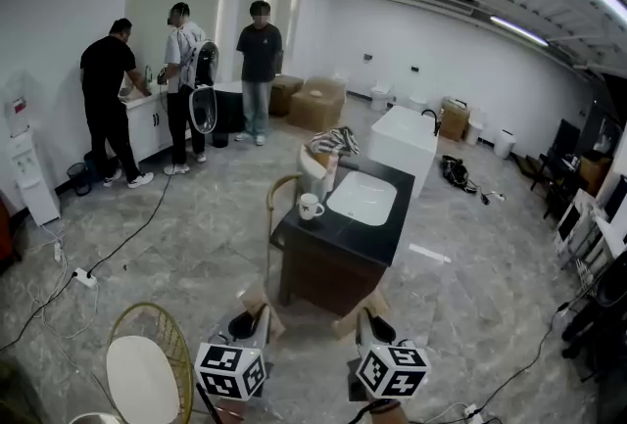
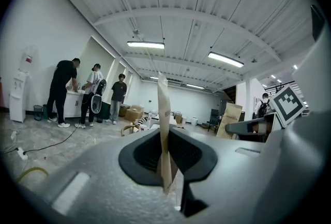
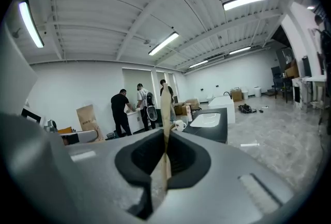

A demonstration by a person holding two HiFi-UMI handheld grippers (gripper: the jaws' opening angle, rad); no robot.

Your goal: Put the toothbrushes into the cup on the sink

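Sink countertop glossy, dark — cup smooth, glazed — floor polished.

Head view: left gripper and right gripper cut off by bottom edge, rear bodies out of frame. Cup on worktop: contents too small to tell. Striped bundle behind cup: kind unclear. Chair cut off at bottom edge. Left gripper view: worktop largely hidden behind gripper body.
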